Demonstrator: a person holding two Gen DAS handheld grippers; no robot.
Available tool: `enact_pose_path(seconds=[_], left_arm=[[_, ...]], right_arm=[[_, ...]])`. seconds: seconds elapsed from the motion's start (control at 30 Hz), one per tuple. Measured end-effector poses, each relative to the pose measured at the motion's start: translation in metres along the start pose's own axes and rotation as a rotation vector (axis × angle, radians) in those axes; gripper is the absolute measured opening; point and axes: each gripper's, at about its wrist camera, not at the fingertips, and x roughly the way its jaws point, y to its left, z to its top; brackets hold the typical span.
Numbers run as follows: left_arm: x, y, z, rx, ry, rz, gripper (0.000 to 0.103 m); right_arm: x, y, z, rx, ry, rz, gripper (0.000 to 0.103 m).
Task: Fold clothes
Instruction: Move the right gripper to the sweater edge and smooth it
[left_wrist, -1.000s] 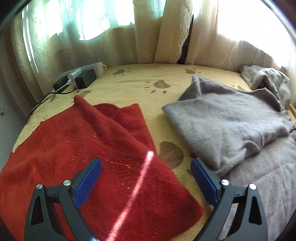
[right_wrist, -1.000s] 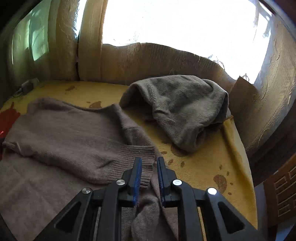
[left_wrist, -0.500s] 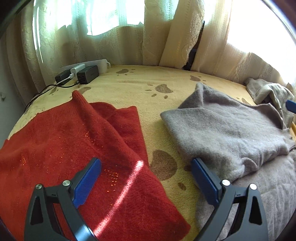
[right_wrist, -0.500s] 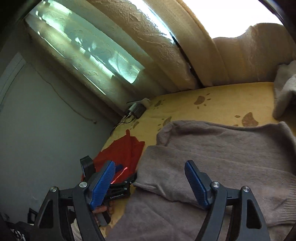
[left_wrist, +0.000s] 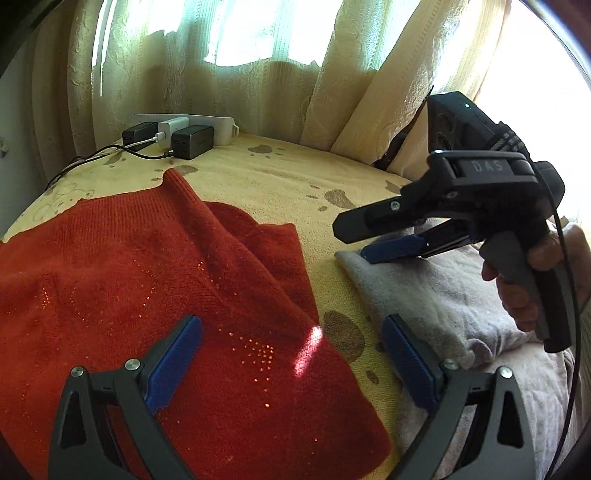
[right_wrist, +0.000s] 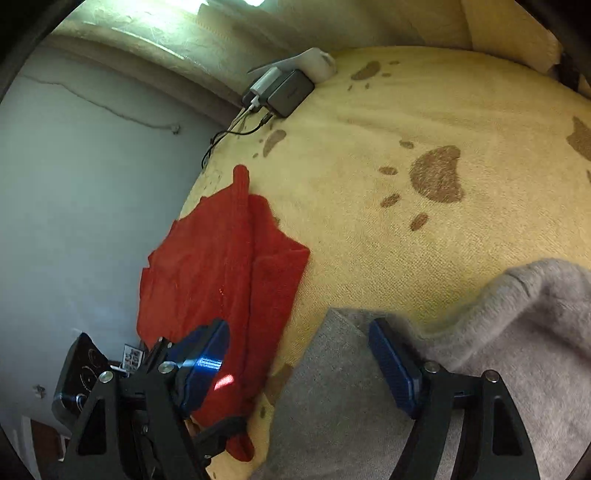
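Left gripper (left_wrist: 291, 363): jaws wide apart, nothing between the blue pads. It hangs over the near edge of the red sweater, one pad above the knit, the other out over the bedspread near the grey one.

Right gripper (right_wrist: 299, 363): jaws spread wide and holding nothing, they've just been opening. From the left cam you can see it low over the left corner of the grey sweater, tilted down; can't tell if the lower pad actually touches the fabric.

Hand (left_wrist: 535, 280): wrapped round the right gripper's handle, far right of the left cam.

Red sweater (left_wrist: 155, 280): lying on the left side of the bed, partly folded, one flap doubled over toward the middle, bit of sun stripe across it.

Grey sweater (left_wrist: 436, 291): on the right side, folded edge facing the red one, a strip of bedspread between them so they're not touching.

Bedspread (right_wrist: 388, 122): yellow with brown paw prints, both sweaters sit on it.

Chargers (left_wrist: 184, 138): couple of black bricks and a white one with cables, far left corner by the curtains (left_wrist: 229, 85).
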Motion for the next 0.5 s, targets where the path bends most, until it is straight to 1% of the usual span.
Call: enact_pose_path(seconds=[0.1,0.13,0.23,0.3,0.37,0.43,0.47,0.5], left_arm=[[-0.002,0.008,0.002,-0.042,-0.007,-0.01,0.099],[-0.003,0.011,0.003,-0.057,-0.009,-0.015,0.099],[-0.004,0.017,0.004,-0.086,-0.009,-0.029,0.099],[-0.004,0.017,0.004,-0.088,-0.012,-0.029,0.099],[-0.004,0.017,0.004,-0.086,-0.016,-0.022,0.099],[-0.004,0.018,0.003,-0.091,-0.014,-0.011,0.099],[-0.004,0.019,0.004,-0.098,-0.013,-0.011,0.099],[-0.004,0.021,0.004,-0.108,-0.014,-0.015,0.099]], right_arm=[[-0.002,0.003,-0.004,-0.006,0.04,0.088,0.08],[-0.003,0.005,-0.005,-0.014,0.049,0.102,0.08],[-0.015,0.006,-0.004,-0.049,-0.028,-0.086,0.08],[-0.013,0.0,-0.001,-0.044,-0.017,-0.094,0.08],[-0.004,-0.006,0.0,-0.03,0.056,-0.024,0.08],[-0.003,-0.002,-0.002,-0.045,0.083,0.016,0.08],[-0.002,-0.001,-0.004,-0.046,0.109,0.056,0.08],[-0.001,0.002,-0.007,-0.064,0.125,0.077,0.08]])
